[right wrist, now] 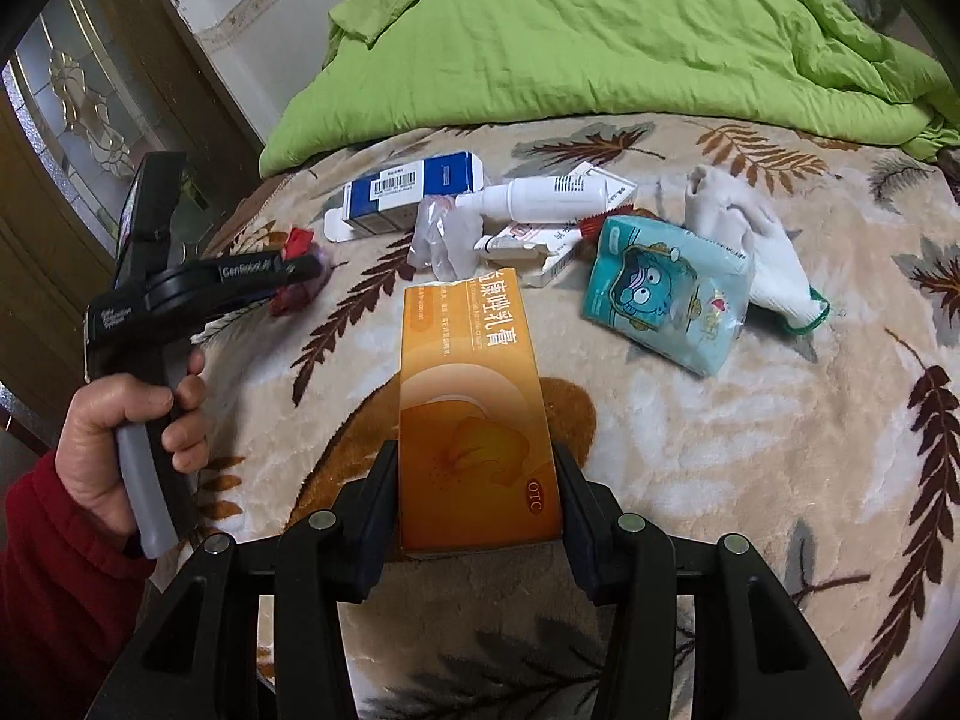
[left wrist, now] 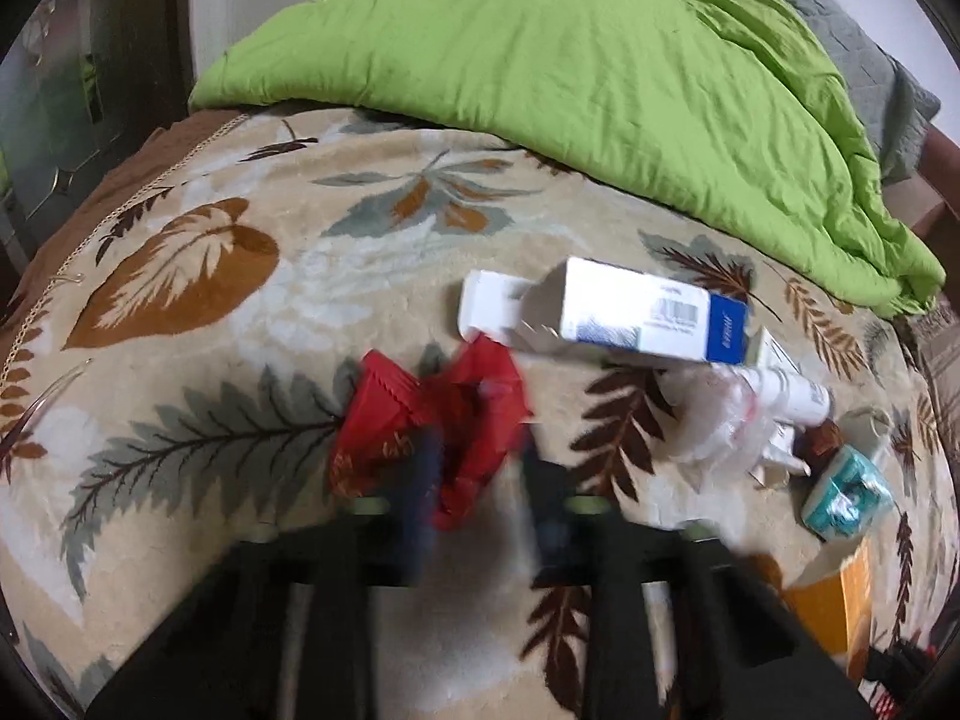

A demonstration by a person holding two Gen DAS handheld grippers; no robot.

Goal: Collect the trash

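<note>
A crumpled red wrapper (left wrist: 444, 414) lies on the leaf-patterned blanket (left wrist: 240, 360). My left gripper (left wrist: 474, 456) is blurred, its dark fingers pinched on the wrapper's near part. In the right wrist view the left gripper (right wrist: 312, 273) shows from the side, jaws together on the red wrapper (right wrist: 297, 240). My right gripper (right wrist: 477, 480) is shut on the near end of a long orange medicine box (right wrist: 474, 396), one pad against each side. That orange box (left wrist: 828, 600) also shows at the lower right of the left wrist view.
Behind lie a blue-and-white box (right wrist: 414, 186), a white spray bottle (right wrist: 540, 198), clear plastic wrap (right wrist: 444, 234), a small white box (right wrist: 540, 249), a teal tissue pack (right wrist: 666, 288) and a white glove (right wrist: 744, 228). A green quilt (right wrist: 600, 30) is heaped at the back. A hand (right wrist: 120, 420) holds the left gripper.
</note>
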